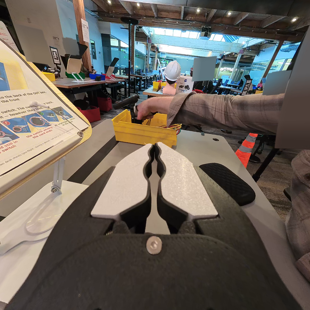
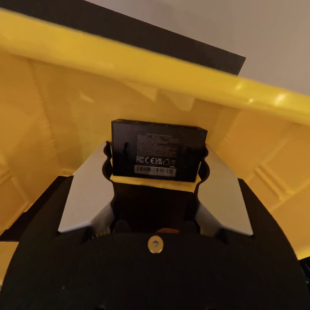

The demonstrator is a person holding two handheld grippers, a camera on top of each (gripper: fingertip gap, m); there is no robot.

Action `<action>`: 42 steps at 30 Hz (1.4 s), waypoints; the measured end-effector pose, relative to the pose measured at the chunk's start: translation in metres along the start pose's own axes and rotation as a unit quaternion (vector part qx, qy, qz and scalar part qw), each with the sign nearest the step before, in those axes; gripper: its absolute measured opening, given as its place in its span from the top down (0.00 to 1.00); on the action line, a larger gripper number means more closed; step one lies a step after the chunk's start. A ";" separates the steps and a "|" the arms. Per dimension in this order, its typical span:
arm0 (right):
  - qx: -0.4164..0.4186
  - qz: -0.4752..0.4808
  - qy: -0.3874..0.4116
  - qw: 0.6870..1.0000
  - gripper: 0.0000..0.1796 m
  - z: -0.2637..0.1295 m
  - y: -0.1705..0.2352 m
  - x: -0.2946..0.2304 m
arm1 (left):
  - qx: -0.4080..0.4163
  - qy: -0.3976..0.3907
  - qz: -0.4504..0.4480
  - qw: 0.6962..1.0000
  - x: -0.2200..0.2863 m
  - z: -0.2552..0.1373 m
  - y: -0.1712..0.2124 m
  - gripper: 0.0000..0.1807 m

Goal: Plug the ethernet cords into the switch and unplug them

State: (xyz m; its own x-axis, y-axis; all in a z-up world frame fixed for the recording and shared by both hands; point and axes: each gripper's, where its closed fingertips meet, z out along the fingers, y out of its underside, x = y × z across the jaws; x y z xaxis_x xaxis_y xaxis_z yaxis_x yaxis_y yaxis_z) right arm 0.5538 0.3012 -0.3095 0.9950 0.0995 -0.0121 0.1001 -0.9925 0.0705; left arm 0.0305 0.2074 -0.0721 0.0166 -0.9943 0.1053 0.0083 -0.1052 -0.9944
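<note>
The left wrist view is bright and sharp, lit by ceiling spotlights [image 1: 198, 10] and a pale skylight [image 1: 184, 33] far ahead of the left gripper [image 1: 154, 147]; the edges bow with wide-angle distortion. The right wrist view is dimmer and warm-toned, with the yellow bin [image 2: 151, 70] rim smeared beyond the right gripper [image 2: 156, 161], probably motion blur, and a small glare spot on it.

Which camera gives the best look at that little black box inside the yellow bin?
The right wrist view: the switch fills the middle of the frame, labelled side up, gripped between the right gripper's fingers inside the yellow bin. The left wrist view shows the bin and a hand reaching in, not the switch itself.
</note>
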 end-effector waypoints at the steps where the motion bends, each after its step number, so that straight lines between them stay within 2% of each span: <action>1: -0.002 -0.001 0.000 1.000 0.42 0.000 0.000 0.000 | 0.000 0.000 0.000 1.000 0.000 0.000 0.000 1.00; 12: 0.015 -0.014 -0.014 1.000 0.46 -0.009 0.001 -0.004 | -0.008 -0.004 0.004 1.000 -0.001 0.002 0.003 1.00; 21: 0.140 -0.067 -0.035 0.987 0.45 -0.079 0.004 -0.032 | 0.002 -0.021 0.022 1.000 -0.001 -0.002 -0.006 1.00; 28: 0.266 -0.081 -0.024 0.960 0.45 -0.148 0.048 -0.054 | 0.013 -0.037 0.046 0.998 0.005 -0.009 -0.023 0.98; 32: 0.314 -0.095 0.008 0.945 0.45 -0.169 0.089 -0.071 | 0.042 -0.034 0.049 0.997 0.019 -0.009 -0.042 0.94; 34: 0.346 -0.099 0.014 0.933 0.46 -0.177 0.105 -0.083 | 0.042 -0.049 0.057 0.996 0.024 -0.007 -0.048 0.89; 38: 0.396 -0.087 0.043 0.913 0.47 -0.186 0.134 -0.085 | 0.052 -0.066 0.075 0.994 0.033 -0.002 -0.070 0.85; 40: 0.400 -0.073 0.066 0.911 0.47 -0.179 0.148 -0.073 | 0.050 -0.095 0.090 0.990 0.032 -0.005 -0.084 0.81; 42: 0.408 -0.058 0.053 0.910 0.48 -0.168 0.159 -0.067 | 0.031 -0.109 0.105 0.988 0.036 -0.013 -0.092 0.79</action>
State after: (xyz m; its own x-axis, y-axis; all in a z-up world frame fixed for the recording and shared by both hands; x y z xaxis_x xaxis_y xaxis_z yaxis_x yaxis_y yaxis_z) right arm 0.5043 0.1487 -0.1300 0.9772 0.1701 0.1268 0.2101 -0.6939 -0.6887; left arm 0.0171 0.1813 0.0235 0.2399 -0.9659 -0.0969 0.0423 0.1101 -0.9930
